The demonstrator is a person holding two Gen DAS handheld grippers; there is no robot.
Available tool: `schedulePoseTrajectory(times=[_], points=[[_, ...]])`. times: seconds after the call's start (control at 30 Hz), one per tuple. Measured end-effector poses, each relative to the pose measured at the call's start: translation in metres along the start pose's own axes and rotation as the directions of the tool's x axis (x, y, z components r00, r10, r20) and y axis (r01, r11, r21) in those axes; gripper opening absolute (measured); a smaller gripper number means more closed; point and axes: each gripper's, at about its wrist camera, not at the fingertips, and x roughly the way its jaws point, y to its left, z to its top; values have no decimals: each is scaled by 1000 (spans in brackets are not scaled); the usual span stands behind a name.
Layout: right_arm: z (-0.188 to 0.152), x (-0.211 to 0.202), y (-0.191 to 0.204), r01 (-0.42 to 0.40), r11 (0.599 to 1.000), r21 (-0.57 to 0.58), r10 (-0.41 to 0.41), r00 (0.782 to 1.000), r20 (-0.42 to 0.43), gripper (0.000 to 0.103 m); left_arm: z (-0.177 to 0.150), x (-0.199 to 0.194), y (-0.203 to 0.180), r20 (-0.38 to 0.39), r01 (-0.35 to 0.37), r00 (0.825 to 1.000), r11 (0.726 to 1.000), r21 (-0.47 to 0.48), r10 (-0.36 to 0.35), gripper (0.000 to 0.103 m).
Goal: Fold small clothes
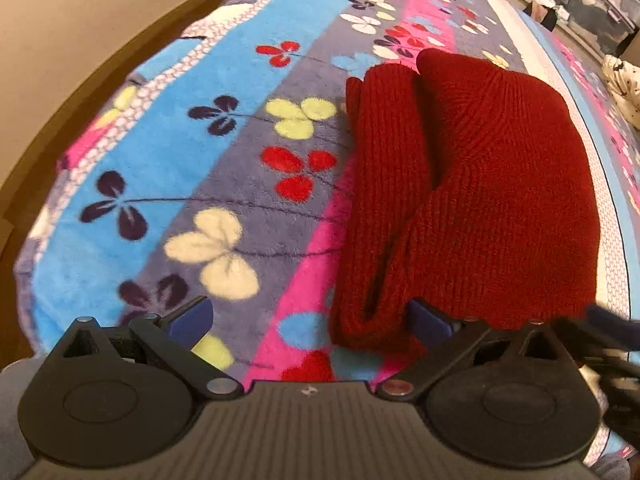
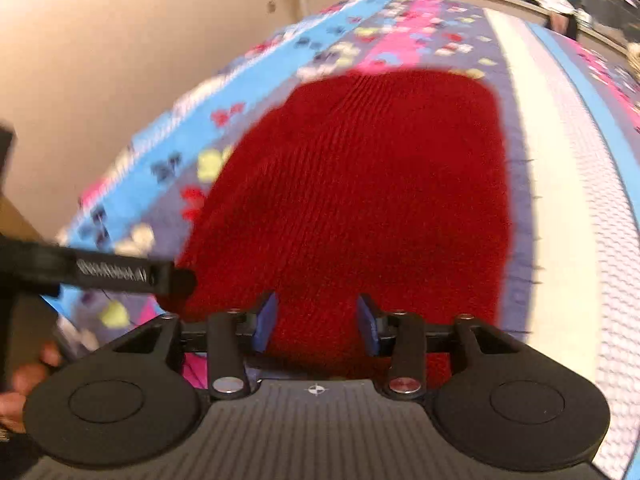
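Observation:
A dark red knitted garment (image 1: 472, 200) lies folded on the flowered blanket (image 1: 224, 168), one knit flap doubled over its left side. My left gripper (image 1: 308, 320) hovers over its near left corner with the jaws wide apart and nothing between them; the right blue pad (image 1: 428, 320) is by the garment's edge. The right wrist view is blurred: the same red garment (image 2: 360, 184) fills the middle, and my right gripper (image 2: 316, 322) stands open above its near edge, holding nothing. The left gripper's black finger (image 2: 120, 272) shows at that view's left.
The blanket covers a bed that runs up against a beige wall (image 1: 60, 20) on the left. A white patterned cloth (image 1: 624, 84) lies at the right edge. Dark bins and clutter (image 1: 592, 4) stand beyond the far right side. A hand (image 2: 24, 380) shows at lower left.

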Motion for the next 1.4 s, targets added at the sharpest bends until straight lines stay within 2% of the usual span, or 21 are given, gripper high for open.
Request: schedulePoseTrajectory(times=[0.07,0.2,0.37,0.5,0.67,0.83,0.97,1.03,1.13,1.27,1.4], points=[[-1,-30,-16,4,999,40,-4,1000,10,75,-3,-8,0,-23,7,1000,999,-34,-8,103],[-8,-68,-49,-11,995,94,13,999,-30,81,-12,-22,4,-52,25,998,992,-125,-31,103],[-22,-83,-66,79,995,63,-74,994,-82,81,-16,-31,-9,-55,-63,997,992,-106,58,103],[-29,-83,-69,52,997,60,-47,996,-78,81,-20,-43,-20,-32,-81,996,993,-84,78,103],[-28,-80,-70,26,998,64,-22,998,-62,82,-22,-53,-30,-19,-62,998,997,-55,61,103],[-17,-71,-81,23,996,86,-17,997,-72,82,-20,-45,-36,-39,-51,998,997,-50,49,103],[2,-55,-99,12,994,111,-2,996,-91,83,-14,-26,-34,-82,-38,996,996,-78,32,103],[18,-43,-111,-3,991,135,17,994,-106,83,-10,-15,-30,-100,4,995,993,-121,-17,103],[54,-21,-130,-18,983,181,41,992,-123,85,-3,1,-28,-129,37,990,983,-178,-61,103],[109,21,-158,-89,961,263,127,983,-133,91,3,22,-29,-152,78,982,974,-212,-111,103],[156,75,-179,-77,939,334,136,978,-159,92,4,45,-25,-188,96,971,961,-258,-147,103]])
